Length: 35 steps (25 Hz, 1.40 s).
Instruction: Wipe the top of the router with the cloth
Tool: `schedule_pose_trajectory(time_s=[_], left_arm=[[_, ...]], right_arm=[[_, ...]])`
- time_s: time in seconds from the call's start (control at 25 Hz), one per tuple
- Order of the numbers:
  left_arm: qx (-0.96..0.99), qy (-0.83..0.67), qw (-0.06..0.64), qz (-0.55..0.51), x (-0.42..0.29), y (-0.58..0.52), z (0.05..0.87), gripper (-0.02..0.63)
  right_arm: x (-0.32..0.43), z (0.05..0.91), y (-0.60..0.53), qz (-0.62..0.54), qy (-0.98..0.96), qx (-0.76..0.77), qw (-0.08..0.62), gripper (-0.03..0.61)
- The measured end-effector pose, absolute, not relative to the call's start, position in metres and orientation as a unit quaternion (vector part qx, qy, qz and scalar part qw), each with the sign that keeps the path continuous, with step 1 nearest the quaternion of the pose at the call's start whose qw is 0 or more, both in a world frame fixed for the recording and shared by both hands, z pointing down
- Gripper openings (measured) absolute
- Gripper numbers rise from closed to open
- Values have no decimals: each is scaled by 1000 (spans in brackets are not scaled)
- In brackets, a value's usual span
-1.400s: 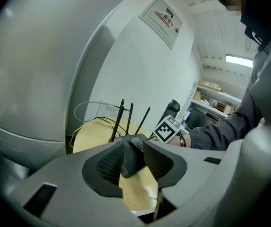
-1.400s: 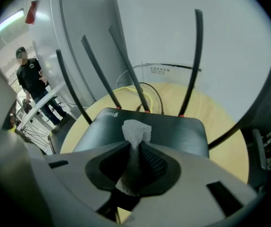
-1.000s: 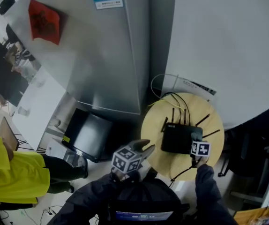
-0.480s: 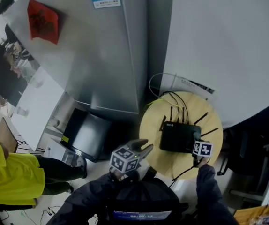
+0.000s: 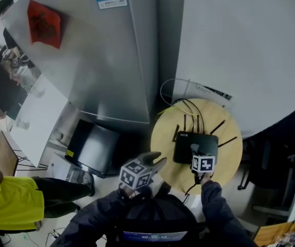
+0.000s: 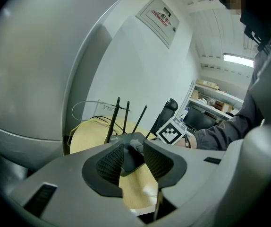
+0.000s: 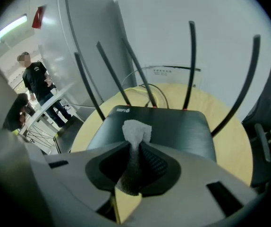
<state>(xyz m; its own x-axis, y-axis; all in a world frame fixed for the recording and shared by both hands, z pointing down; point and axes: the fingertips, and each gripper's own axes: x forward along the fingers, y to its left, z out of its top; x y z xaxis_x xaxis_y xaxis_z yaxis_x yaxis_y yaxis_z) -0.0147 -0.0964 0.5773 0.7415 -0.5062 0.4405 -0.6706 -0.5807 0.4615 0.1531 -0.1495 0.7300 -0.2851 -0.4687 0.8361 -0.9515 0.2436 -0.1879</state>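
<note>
- The flat black plastic router box (image 5: pixel 183 147) lies flat in the middle of a round wooden table (image 5: pixel 163 138). Thin black stick antennas stand up along its back and sides.
- The small white crumpled cloth (image 7: pixel 136 129) is pinched in the right gripper (image 7: pixel 135 149). Its puffy end sticks out over the router's top, near the front edge.

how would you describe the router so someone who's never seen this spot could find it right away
Find the small round wooden table beside the tall grey cabinet. On it lies the router: a flat black box, the only box there, with thin black antennas sticking up around it and small white lettering near one corner.
</note>
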Motion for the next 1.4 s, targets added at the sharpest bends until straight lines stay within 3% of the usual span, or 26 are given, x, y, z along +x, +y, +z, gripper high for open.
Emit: schedule_pose_trajectory(time_s=[0.28, 0.56, 0.8, 1.4], left_arm=[[877, -339, 313, 133, -20, -93, 577, 129], [873, -347, 314, 134, -32, -93, 578, 129], [875, -344, 313, 133, -30, -95, 578, 129], [884, -323, 311, 131, -11, -98, 578, 129]], right_arm=[[82, 730, -143, 369, -736, 457, 337, 87], [62, 732, -139, 369, -738, 450, 343, 87], [93, 735, -139, 377, -725, 459, 349, 87], [255, 740, -128, 394, -652, 546, 348, 87]])
